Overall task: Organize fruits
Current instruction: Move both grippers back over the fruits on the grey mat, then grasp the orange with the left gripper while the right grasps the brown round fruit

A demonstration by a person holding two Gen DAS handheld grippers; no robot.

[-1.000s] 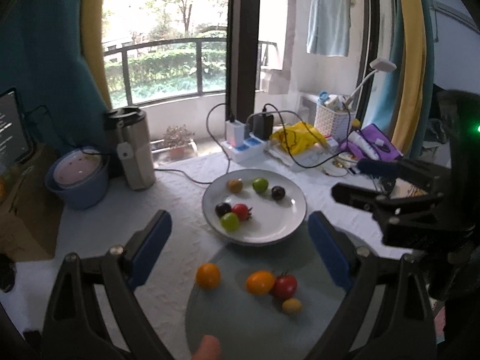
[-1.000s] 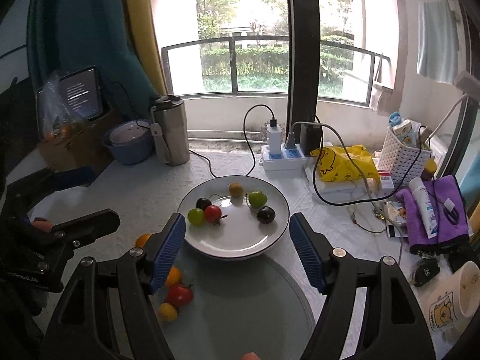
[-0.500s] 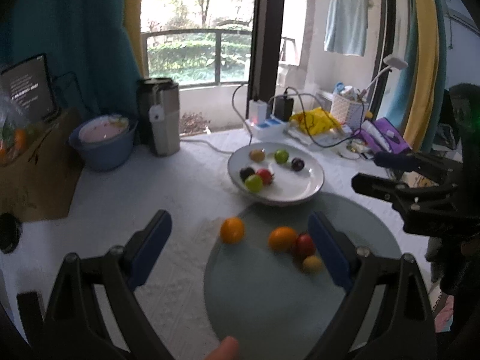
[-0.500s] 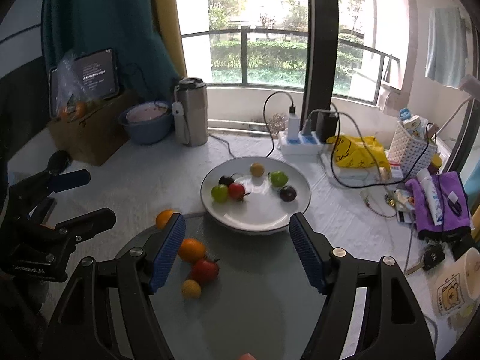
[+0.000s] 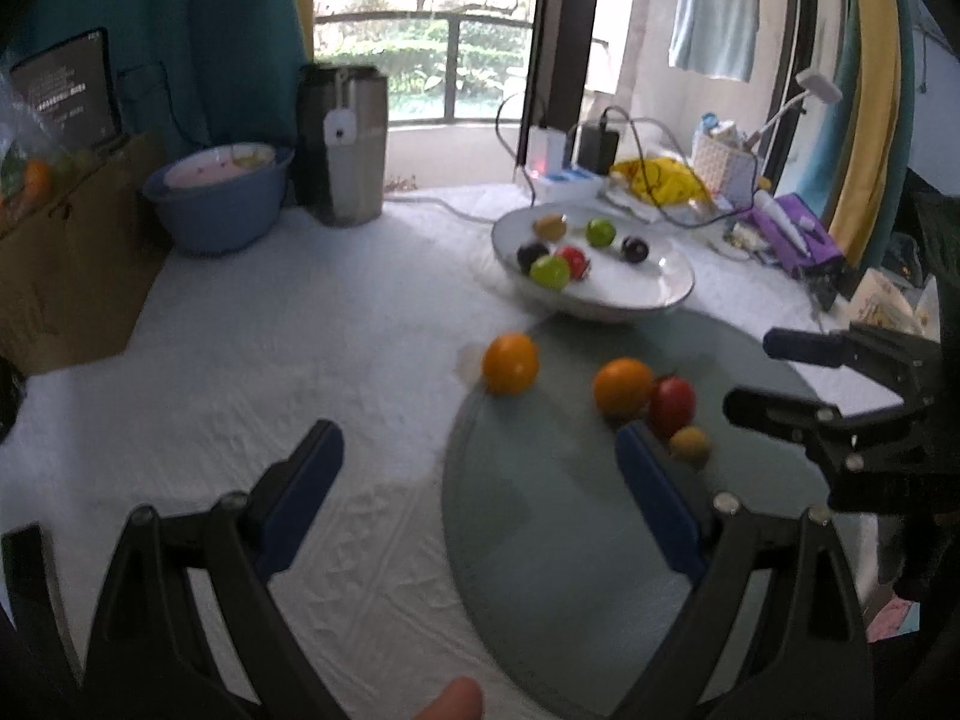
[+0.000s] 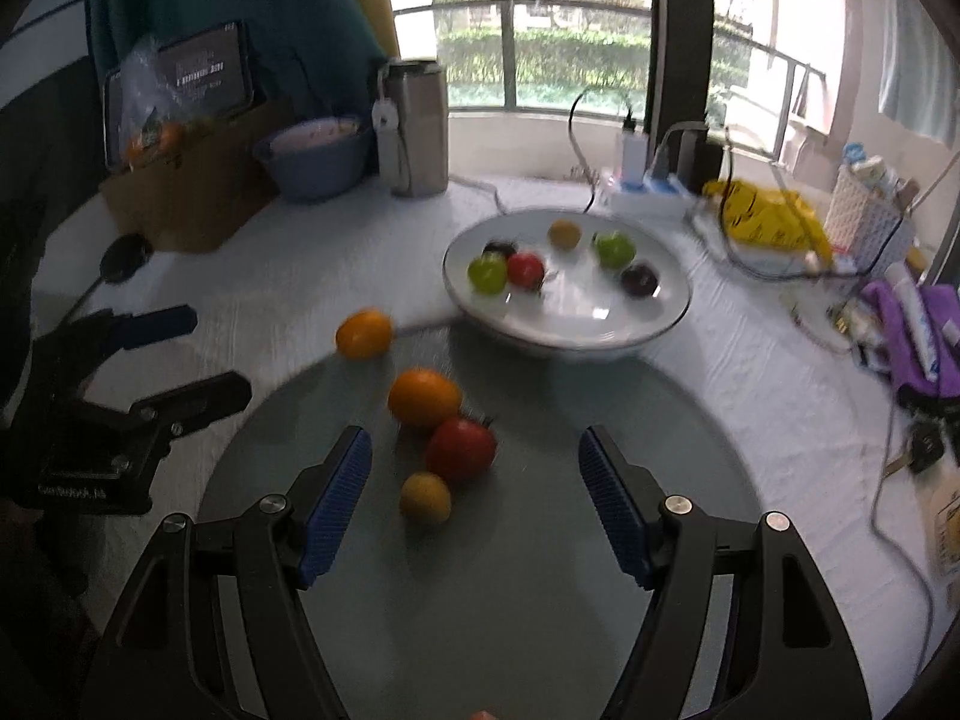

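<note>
Both grippers are held wide apart and empty. The left gripper (image 5: 477,471) is seen low over the white tablecloth (image 5: 288,348), at the left edge of a round grey-green mat (image 5: 576,540). The right gripper (image 6: 474,501) is seen over the mat, with a small yellow tomato (image 6: 425,497) and a red tomato (image 6: 461,449) lying between its blue finger pads (image 6: 337,501), untouched.

Four loose fruits are laid in a rough line running from far-left to near-right: an orange fruit (image 6: 363,333) at the mat's far-left rim, a larger orange fruit (image 6: 424,397) on the mat, then the red tomato touching it, then the yellow tomato just beside the red one. The red tomato's dark stem is pointed up and to the right. The other fruits are roundish; no clear long axis can be told.

A white plate (image 6: 600,324) is set at the mat's far edge, holding two green fruits, a red one, a yellowish one and two dark ones.

Behind, a steel tumbler (image 6: 414,126) with a white tag, a blue bowl (image 6: 315,159), a cardboard box (image 6: 186,204) and a dark screen (image 6: 204,69) with unreadable text are seen. Pale lettering on the left gripper's body is too blurred to be read. A power strip (image 6: 645,192) is placed behind the plate.
</note>
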